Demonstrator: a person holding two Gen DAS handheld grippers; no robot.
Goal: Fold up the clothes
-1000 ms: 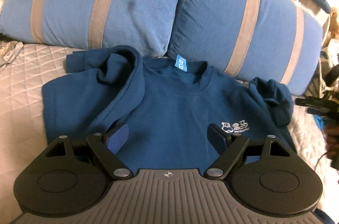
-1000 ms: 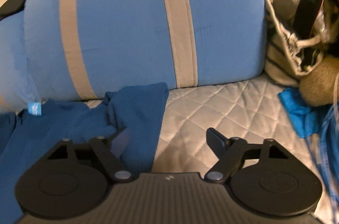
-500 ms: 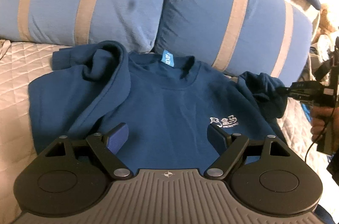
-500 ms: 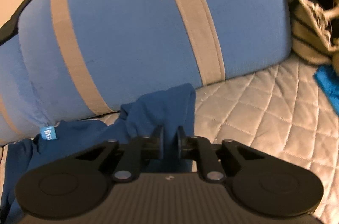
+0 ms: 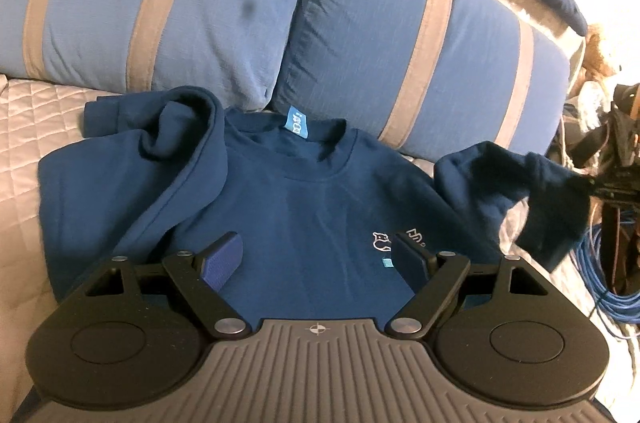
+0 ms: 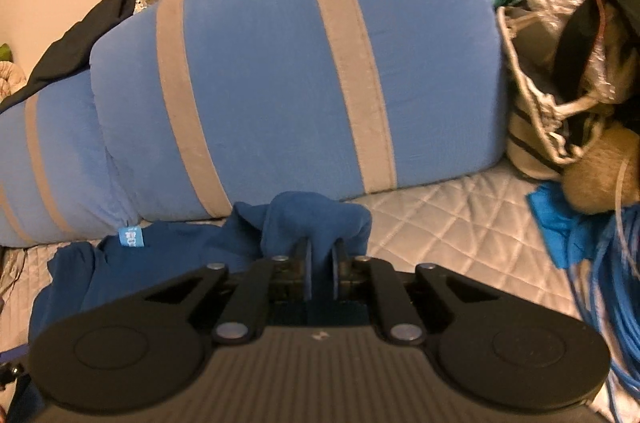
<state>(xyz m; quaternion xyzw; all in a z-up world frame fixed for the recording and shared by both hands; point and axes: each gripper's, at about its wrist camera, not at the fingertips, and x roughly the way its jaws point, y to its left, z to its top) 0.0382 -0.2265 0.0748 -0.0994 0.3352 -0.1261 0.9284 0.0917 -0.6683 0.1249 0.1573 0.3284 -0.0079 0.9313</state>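
A dark blue sweatshirt (image 5: 312, 207) lies chest-up on the quilted bed, its collar with a light blue tag (image 5: 296, 126) toward the pillows. One sleeve (image 5: 176, 151) is folded across its left side. My left gripper (image 5: 316, 257) hovers open over the chest, touching nothing. Its other sleeve (image 5: 532, 199) is lifted off the bed at the right, pinched by my right gripper (image 5: 600, 185). In the right wrist view the right gripper (image 6: 320, 263) is shut on that sleeve's bunched cloth (image 6: 316, 223).
Two blue pillows with grey stripes (image 5: 160, 7) (image 5: 420, 63) lean behind the sweatshirt. The grey quilted bed cover (image 6: 448, 223) spreads to the right. Bags and a plush toy (image 6: 568, 63) crowd the right side, with coiled blue cable (image 6: 612, 283) near the edge.
My right gripper closed on the sleeve end and has raised it off the bed. The left gripper stayed open and shifted slightly over the chest.
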